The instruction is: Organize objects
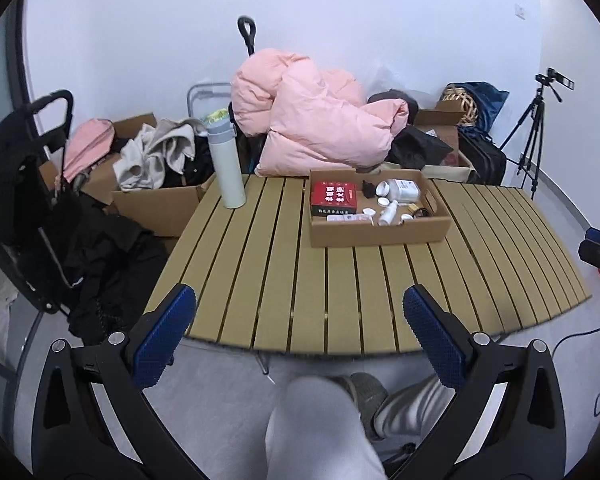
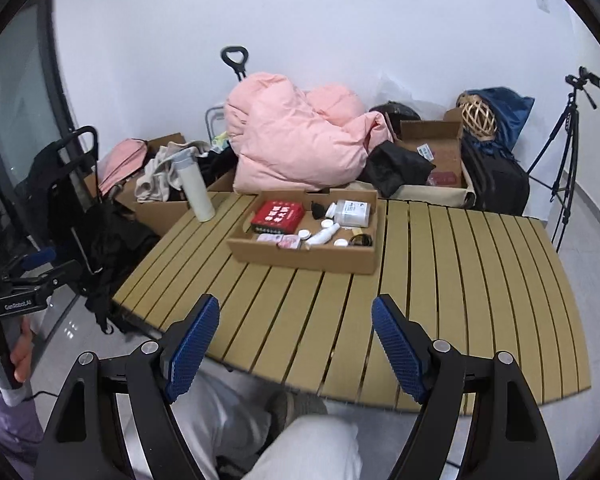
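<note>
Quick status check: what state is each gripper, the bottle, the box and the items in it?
Left gripper: open, empty.
Right gripper: open, empty.
Water bottle: upright on table, lid shut.
Cardboard box: open-topped, on table.
Red box: lying flat in cardboard box.
White jar: on its side.

Plenty of bare slats on the near half of the desk (image 1: 284, 280) and all along its right side, so a tool can slide in low from the front. Only the cardboard tray (image 2: 300, 258) mid-desk and the tall white flask (image 1: 227, 164) at the far left corner stick up.
</note>
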Demonstrator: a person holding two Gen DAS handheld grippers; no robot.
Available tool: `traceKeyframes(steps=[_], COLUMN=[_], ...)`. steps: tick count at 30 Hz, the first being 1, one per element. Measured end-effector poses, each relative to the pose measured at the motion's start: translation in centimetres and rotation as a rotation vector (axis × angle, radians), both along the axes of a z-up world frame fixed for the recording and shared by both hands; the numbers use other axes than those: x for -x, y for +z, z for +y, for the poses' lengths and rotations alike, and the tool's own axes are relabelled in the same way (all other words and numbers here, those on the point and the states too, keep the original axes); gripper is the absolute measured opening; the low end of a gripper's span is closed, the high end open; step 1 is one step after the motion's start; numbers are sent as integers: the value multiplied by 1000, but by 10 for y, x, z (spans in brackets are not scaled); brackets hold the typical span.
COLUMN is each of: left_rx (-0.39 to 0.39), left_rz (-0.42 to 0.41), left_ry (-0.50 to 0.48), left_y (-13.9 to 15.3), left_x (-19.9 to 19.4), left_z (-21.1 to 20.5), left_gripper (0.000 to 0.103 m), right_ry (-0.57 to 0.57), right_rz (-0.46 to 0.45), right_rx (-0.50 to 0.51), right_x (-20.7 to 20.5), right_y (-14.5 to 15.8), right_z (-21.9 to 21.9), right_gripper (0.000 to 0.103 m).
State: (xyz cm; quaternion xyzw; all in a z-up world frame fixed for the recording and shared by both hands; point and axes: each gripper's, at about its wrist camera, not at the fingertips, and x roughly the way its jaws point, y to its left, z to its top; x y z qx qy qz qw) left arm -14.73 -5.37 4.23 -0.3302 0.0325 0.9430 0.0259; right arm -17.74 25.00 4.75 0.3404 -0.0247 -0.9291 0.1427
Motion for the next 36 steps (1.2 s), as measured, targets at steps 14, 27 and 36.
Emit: traceKeyframes(steps=[14,27,36], left_rx=[28,31,18], left_rz=[77,108,114], left_ry=[-26,-19,-4], left_y=[-14,-12,-12], left_x=[-125,-133,-133], left_z=[3,5,2], left_gripper=[103,103,103], right_ry=[24,-4,-27], right_rz=[18,46,53], right_rx=[-125,-79,-90], right_x=[-125,-137,-139], right_y=[-24,-26,-28], right_z=[-42,-41,-40], right_gripper=[82,82,82])
